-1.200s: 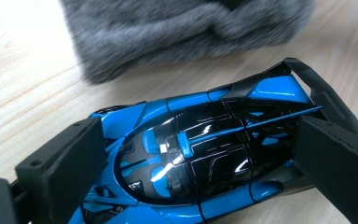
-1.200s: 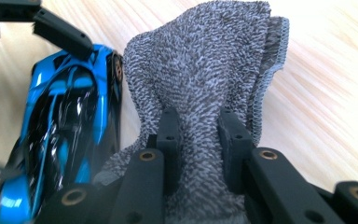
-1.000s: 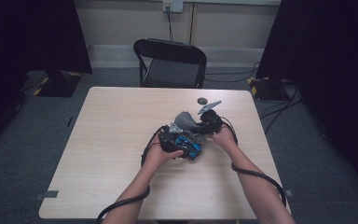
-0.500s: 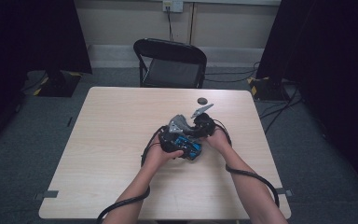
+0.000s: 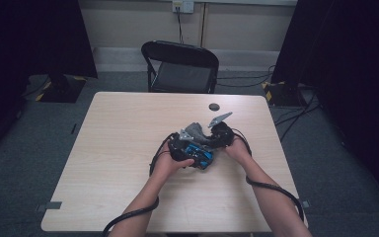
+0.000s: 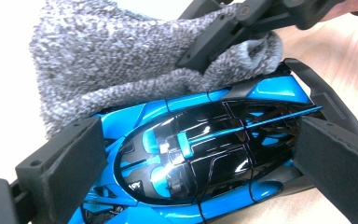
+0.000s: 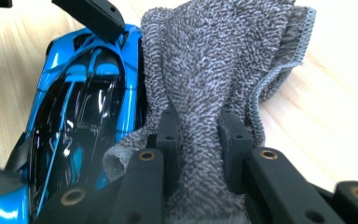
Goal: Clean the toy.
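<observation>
Two black hand-held grippers met over the middle of the pale wooden table (image 5: 108, 148): the left gripper (image 6: 200, 154) was clamped across a glossy blue-and-black toy sports car (image 6: 200, 158), one padded jaw against each flank of its body, so the car sat squarely between them. The right gripper (image 7: 198, 135) had its jaws pinched together on a bunched grey terry cloth (image 7: 214, 65), which rose out from between the pads and lay against the car's side and roof just left of that gripper. Beyond both grippers, well apart from them, a small dark round disc (image 5: 213, 106) lay on the table.
</observation>
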The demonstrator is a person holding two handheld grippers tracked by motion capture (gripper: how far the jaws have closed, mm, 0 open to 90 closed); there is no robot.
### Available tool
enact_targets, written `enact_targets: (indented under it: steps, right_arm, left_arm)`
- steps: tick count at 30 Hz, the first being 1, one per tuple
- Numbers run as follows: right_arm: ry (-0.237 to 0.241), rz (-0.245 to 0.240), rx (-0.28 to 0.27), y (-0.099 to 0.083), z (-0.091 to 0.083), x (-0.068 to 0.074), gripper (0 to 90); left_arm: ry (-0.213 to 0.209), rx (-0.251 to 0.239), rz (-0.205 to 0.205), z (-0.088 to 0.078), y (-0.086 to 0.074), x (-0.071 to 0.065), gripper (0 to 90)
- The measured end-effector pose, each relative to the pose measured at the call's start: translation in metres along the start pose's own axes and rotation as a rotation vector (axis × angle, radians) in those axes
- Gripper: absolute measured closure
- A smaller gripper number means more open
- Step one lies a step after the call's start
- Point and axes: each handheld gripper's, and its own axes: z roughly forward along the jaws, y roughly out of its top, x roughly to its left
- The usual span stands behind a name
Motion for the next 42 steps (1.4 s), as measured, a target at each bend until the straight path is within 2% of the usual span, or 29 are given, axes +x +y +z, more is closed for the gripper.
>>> enact_targets:
  steps: [24, 42]
  right_arm:
    - [-0.006, 0.02, -0.001, -0.023, -0.021, -0.002, 73.5]
    - [0.0, 0.019, 0.001, -0.039, -0.034, 0.003, 73.4]
  left_arm:
    - [0.0, 0.001, 0.0, 0.0, 0.0, 0.0, 2.2]
    - [0.002, 0.006, -0.001, 0.0, 0.001, 0.0, 2.2]
